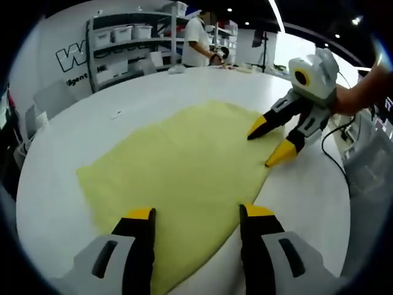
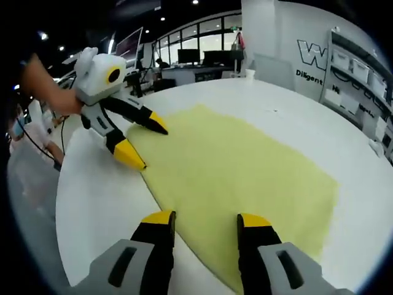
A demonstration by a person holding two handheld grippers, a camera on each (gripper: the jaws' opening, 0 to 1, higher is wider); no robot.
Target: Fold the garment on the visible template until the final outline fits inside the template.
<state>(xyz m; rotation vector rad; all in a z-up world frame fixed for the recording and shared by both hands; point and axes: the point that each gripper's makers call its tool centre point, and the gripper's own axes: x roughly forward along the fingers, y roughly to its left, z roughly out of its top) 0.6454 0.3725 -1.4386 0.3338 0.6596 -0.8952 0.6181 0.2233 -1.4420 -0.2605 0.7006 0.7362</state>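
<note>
Left gripper (image 1: 196, 212) fingers spread apart; right gripper (image 2: 199, 216) fingers spread apart, both pointing downward.

A round white table (image 1: 73, 123) fills the room's middle. Shelving (image 1: 132, 43) with white bins lines a lettered white wall (image 2: 307, 58). Beyond, windows (image 2: 196, 37) sit under ceiling spotlights.

Wall lettering (image 1: 72, 56) cut off; template hidden beneath garment (image 1: 178, 178); shelf bins (image 1: 132, 32) blurred.

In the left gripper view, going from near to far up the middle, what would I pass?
Left gripper → yellow garment → bare white table → person standing at the far edge.
</note>
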